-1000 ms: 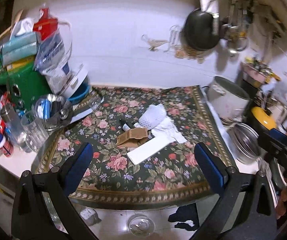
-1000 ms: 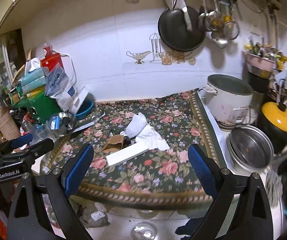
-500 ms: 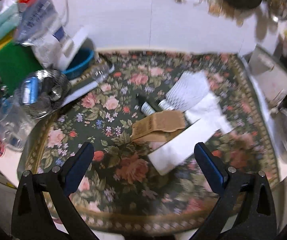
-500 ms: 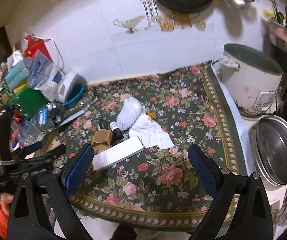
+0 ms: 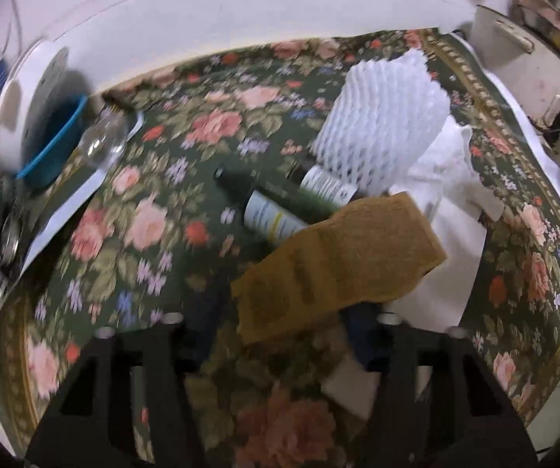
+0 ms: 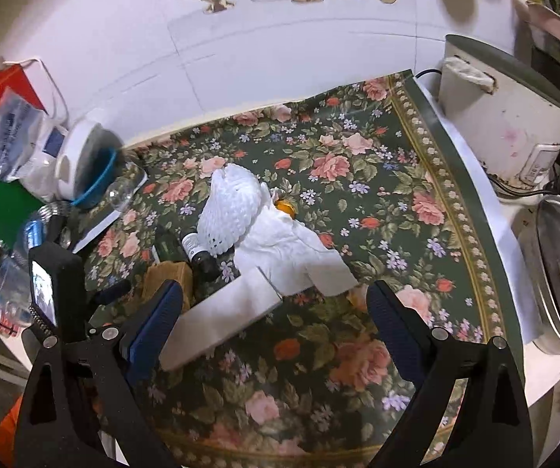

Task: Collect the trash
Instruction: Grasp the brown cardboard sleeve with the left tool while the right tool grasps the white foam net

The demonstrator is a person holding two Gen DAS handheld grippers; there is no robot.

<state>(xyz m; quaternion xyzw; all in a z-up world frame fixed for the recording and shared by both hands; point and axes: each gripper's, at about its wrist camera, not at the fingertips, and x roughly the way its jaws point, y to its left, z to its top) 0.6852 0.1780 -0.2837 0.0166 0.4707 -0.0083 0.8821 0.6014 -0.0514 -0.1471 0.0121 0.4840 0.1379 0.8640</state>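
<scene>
Two grippers point down at the litter. Your left gripper (image 5: 280, 335) has just been closing its fingers; the brown cardboard piece (image 5: 338, 261) lies between them, contact too blurred to tell. Your right gripper (image 6: 276, 312) hangs with fingers spread, empty, over the white box (image 6: 221, 319). Beyond lie crumpled tissue (image 6: 291, 249), foam netting (image 6: 229, 210) and two small bottles (image 6: 201, 253) on the floral surface (image 6: 397, 210), heaped together, presumably for easy gathering.

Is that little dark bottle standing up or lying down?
Lying down. The dark bottle rests on its side on the floral cloth, partly tucked under the white foam net.
</scene>
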